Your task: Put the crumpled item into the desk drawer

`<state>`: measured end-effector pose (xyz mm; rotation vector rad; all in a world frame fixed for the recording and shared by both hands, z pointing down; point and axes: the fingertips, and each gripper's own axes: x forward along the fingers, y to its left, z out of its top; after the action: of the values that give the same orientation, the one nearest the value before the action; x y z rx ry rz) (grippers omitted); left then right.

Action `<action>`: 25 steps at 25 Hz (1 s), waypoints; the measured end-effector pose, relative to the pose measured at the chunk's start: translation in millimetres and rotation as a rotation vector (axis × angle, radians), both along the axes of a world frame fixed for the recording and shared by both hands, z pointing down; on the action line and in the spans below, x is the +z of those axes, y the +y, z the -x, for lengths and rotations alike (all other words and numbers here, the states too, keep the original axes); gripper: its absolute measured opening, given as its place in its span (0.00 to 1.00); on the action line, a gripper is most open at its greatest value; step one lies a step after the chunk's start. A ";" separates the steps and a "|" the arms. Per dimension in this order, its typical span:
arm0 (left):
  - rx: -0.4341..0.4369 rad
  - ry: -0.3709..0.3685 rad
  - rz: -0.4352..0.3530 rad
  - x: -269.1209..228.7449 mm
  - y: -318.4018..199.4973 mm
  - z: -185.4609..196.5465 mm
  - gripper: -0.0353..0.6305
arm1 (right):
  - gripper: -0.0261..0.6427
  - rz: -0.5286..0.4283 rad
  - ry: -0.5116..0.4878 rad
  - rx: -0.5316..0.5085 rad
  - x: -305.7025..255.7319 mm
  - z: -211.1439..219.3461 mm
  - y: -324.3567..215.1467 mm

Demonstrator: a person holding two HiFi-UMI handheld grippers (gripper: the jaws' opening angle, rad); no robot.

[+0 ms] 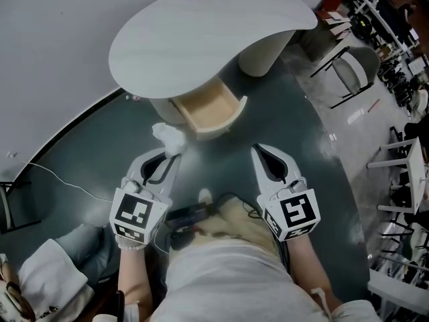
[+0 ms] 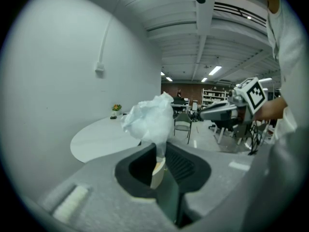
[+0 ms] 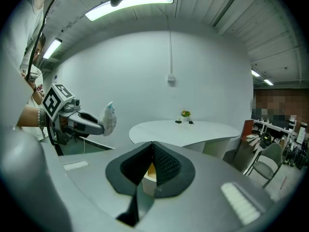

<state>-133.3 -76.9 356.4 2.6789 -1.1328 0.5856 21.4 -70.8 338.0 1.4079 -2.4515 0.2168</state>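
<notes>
The crumpled white item (image 1: 167, 137) sticks out of the tips of my left gripper (image 1: 173, 155), which is shut on it. It hangs just left of the open light-wood drawer (image 1: 209, 110), under the white curved desk (image 1: 201, 39). In the left gripper view the crumpled item (image 2: 149, 120) rises above the jaws of my left gripper (image 2: 159, 151). My right gripper (image 1: 267, 157) hovers right of the drawer, jaws together, holding nothing. In the right gripper view the right gripper (image 3: 153, 146) faces the desk (image 3: 188, 129), and the left gripper (image 3: 94, 124) holds the item (image 3: 109, 119) at the left.
A small potted plant (image 3: 185, 115) stands at the desk's far edge. A grey chair (image 1: 348, 72) and white tables (image 1: 409, 173) stand at the right. A thin cable (image 1: 60, 180) runs over the dark floor at the left, near another seated person (image 1: 60, 274).
</notes>
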 end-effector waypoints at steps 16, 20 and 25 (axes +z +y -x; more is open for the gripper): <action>-0.023 -0.007 0.012 17.2 -33.4 -3.2 0.13 | 0.05 0.031 -0.006 -0.010 19.9 -6.0 -34.2; -0.037 -0.005 0.014 13.3 -42.8 -6.6 0.13 | 0.05 0.040 -0.010 -0.017 18.4 -10.4 -42.3; -0.035 -0.007 0.021 18.3 -49.6 -9.7 0.13 | 0.05 0.051 -0.014 -0.026 24.7 -12.4 -52.7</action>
<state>-123.6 -126.5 374.7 2.6360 -1.1669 0.5985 33.7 -123.5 362.7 1.3570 -2.4560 0.2822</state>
